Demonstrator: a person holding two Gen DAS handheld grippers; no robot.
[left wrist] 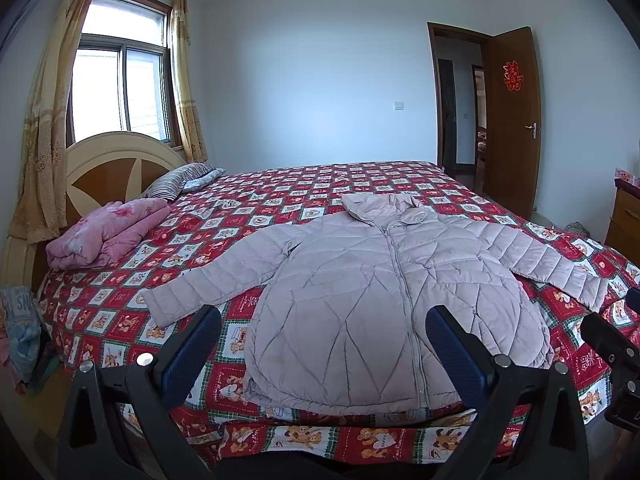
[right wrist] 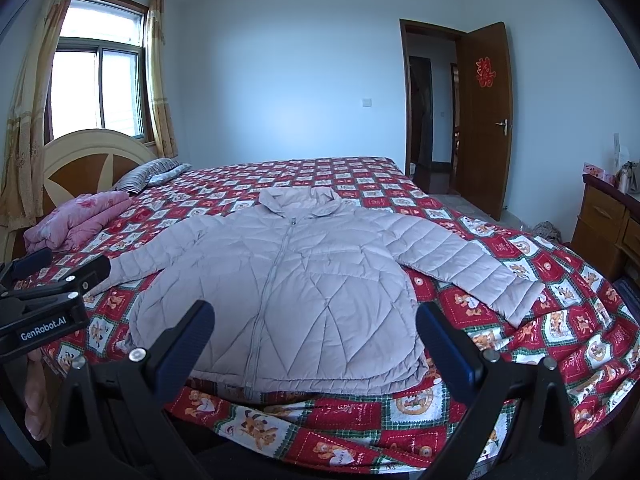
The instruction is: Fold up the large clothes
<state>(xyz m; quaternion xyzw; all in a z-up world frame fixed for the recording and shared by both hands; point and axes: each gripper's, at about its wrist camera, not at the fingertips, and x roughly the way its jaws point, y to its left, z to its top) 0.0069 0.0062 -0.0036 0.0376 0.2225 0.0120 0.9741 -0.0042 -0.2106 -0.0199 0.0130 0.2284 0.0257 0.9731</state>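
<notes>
A pale pink quilted jacket [left wrist: 360,280] [right wrist: 288,280] lies flat and zipped on the bed, front up, collar away from me, both sleeves spread out to the sides. Its hem reaches the near edge of the bed. My left gripper [left wrist: 324,336] hovers open just short of the hem, nothing between its blue pads. My right gripper [right wrist: 316,332] is open too, held before the hem and empty. In the right wrist view the left gripper [right wrist: 60,276] shows at the left edge; the right gripper's black frame [left wrist: 612,344] shows at the right edge of the left wrist view.
The bed carries a red checked bear-print cover [left wrist: 280,184] [right wrist: 520,320]. A folded pink quilt [left wrist: 108,232] [right wrist: 76,220] and a striped pillow [left wrist: 180,178] lie near the headboard [left wrist: 112,160] at left. A wooden cabinet [right wrist: 608,224] stands right; the door [right wrist: 484,120] is ajar.
</notes>
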